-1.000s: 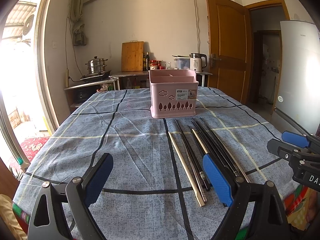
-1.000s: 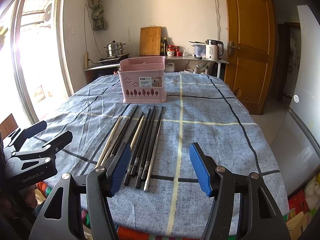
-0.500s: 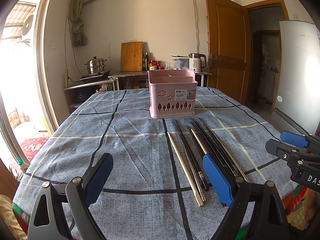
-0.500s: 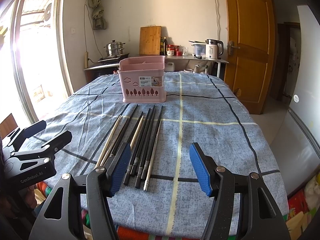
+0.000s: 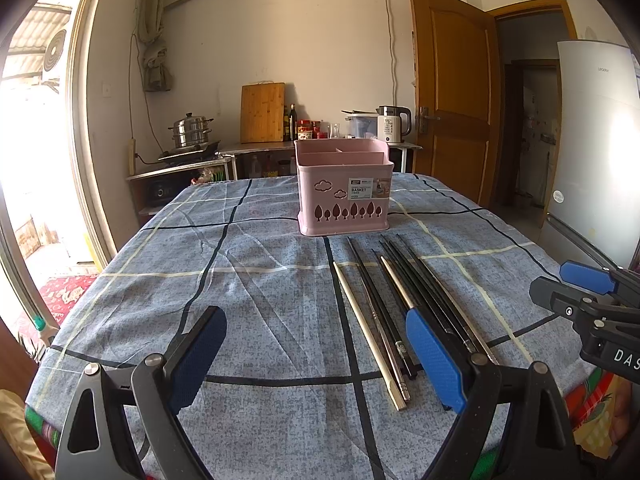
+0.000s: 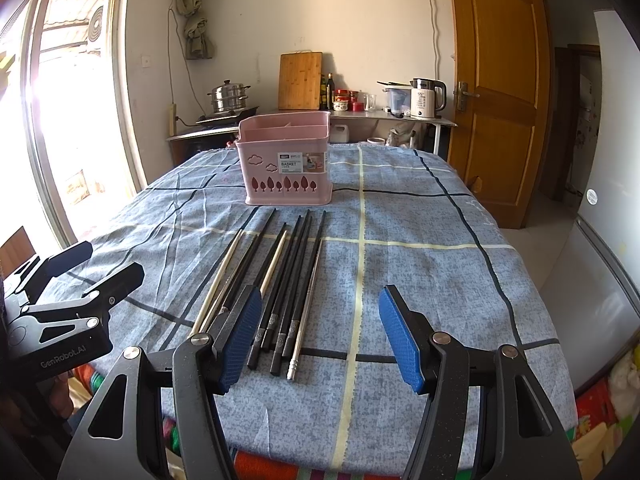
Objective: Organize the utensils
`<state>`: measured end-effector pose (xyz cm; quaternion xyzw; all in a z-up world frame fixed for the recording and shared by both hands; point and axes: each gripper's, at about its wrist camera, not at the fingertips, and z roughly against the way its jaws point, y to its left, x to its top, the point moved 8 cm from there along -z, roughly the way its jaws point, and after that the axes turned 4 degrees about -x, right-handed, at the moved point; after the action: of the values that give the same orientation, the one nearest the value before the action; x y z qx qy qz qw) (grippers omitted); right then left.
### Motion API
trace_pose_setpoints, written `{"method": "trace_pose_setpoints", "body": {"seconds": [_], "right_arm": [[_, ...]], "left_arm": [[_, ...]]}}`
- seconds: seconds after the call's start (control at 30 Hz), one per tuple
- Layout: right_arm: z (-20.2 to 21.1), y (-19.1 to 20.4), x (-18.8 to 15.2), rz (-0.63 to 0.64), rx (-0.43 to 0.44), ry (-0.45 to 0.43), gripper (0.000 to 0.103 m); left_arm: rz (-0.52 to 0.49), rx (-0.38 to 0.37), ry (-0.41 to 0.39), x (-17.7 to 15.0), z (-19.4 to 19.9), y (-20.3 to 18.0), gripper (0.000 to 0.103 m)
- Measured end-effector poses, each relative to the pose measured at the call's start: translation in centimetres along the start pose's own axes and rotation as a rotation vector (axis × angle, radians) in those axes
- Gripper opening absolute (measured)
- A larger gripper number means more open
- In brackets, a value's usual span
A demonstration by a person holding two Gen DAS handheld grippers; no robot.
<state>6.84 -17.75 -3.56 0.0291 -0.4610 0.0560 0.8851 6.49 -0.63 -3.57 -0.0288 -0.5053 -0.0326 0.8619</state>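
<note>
Far left in the right wrist view: left gripper [image 6: 84,264], jaws spread wide, nothing between them, hovering over the near left corner of the table, same as half a second ago. In its own view, left gripper [image 5: 316,354] wide open above the blue checked tablecloth [image 5: 260,300], blue pads [image 5: 434,354] empty.

Centre: row of chopsticks [image 6: 276,280] flat on the cloth, side by side, tips toward the basket, butt ends toward the near edge. Mostly black ones, two pale wooden ones [image 6: 218,280] on the left side of the row, one more pale one [image 6: 274,262] among the black, one silver metal one [image 6: 306,312] at the right end. Same order and spacing as a second ago; none lifted, none shifted. From the left wrist view, same chopsticks [image 5: 384,304] partly behind the right pad.

Beyond the tips: pink basket [image 6: 286,168] upright on the cloth, just apart from the chopsticks, dividers visible, contents not visible. Unmoved apart from a slight drift in the left wrist view, pink basket [image 5: 344,192].

Right: right gripper [image 6: 320,338] open wide, holding nothing, left pad over the butt ends of the row, right pad over bare cloth. Position unchanged from earlier frames.
</note>
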Motion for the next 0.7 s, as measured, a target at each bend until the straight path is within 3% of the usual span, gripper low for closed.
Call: {"method": "trace_pose_setpoints", "body": {"seconds": [0.7], "right_arm": [[0.12, -0.03, -0.17, -0.002, -0.001, 0.005, 0.062]], "left_arm": [[0.0, 0.0, 0.001, -0.07, 0.17, -0.1, 0.092]]}}
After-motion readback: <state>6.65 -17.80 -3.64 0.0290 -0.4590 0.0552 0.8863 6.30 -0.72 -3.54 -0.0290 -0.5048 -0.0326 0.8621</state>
